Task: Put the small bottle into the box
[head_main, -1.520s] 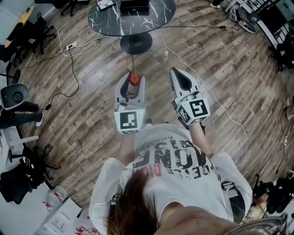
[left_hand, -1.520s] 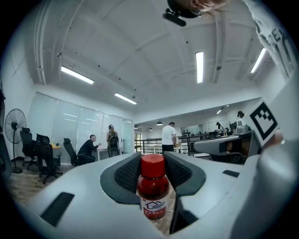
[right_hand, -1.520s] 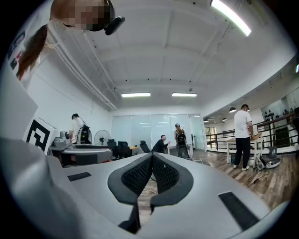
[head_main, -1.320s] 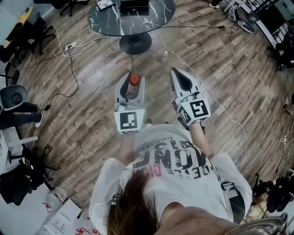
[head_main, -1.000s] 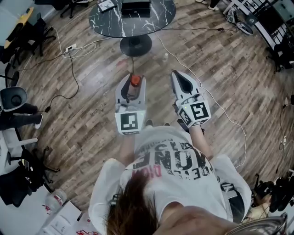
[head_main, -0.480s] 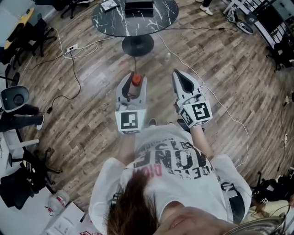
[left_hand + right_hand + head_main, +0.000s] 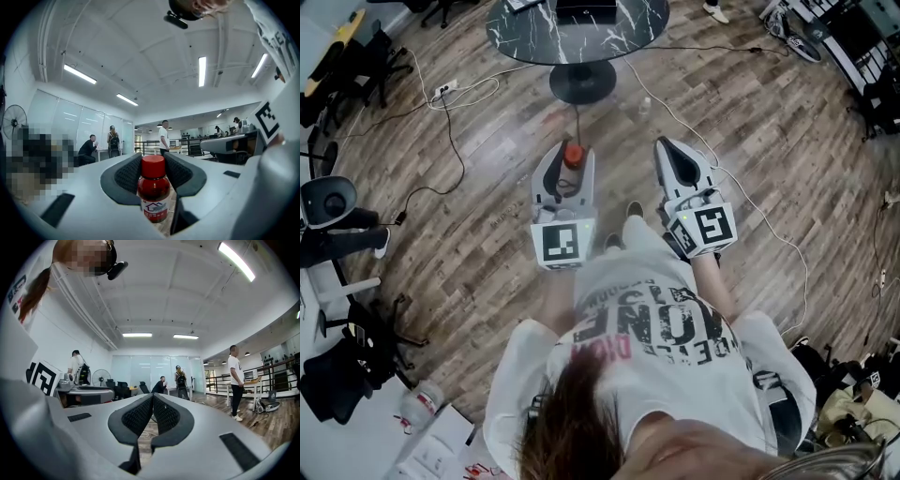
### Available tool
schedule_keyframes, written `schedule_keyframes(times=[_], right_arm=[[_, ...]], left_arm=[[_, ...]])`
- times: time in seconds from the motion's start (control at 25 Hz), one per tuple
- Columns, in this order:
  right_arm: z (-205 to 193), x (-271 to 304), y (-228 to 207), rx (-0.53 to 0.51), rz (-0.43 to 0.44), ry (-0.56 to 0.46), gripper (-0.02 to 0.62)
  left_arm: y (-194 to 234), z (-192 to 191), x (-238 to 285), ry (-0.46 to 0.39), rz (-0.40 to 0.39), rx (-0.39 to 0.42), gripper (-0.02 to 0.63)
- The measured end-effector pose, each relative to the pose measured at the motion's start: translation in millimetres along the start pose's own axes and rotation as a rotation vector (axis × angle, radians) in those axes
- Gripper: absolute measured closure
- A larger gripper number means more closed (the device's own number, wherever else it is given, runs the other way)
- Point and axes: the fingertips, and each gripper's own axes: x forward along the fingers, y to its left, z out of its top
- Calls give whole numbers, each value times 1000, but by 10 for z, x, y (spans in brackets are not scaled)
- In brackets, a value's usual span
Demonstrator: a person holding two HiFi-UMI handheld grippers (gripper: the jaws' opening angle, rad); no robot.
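A small red bottle with a red cap and a white label stands upright between the black pads of my left gripper, which is shut on it. From the head view the bottle shows as an orange-red cap at the tip of the left gripper. My right gripper is held beside it at the same level. In the right gripper view its jaws meet at the tips with nothing between them. A black box sits on the round dark marble table ahead.
The table's round pedestal base stands on the wood floor ahead. White cables trail across the floor. A clear bottle stands on the floor near the base. Office chairs are at left. People stand in the distance.
The table, its base and the floor have slid toward the top of the head view. Both grippers keep their pose, the bottle still held in the left one.
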Motion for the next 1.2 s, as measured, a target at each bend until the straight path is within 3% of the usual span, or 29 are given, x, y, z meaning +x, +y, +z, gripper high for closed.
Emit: schedule_keyframes(times=[0.36,0.92,1.2], right_arm=[[-117,436,-189,24,58,14,594],[-88,1342,-1048,14,142,11,594],[-130,1548,-1301,31,172,19,594]], left_arm=[[136,-51,355,7,32,8,459],[296,44,1493,-34,122,34,459],[307,44,1764,-33,159,34,459]])
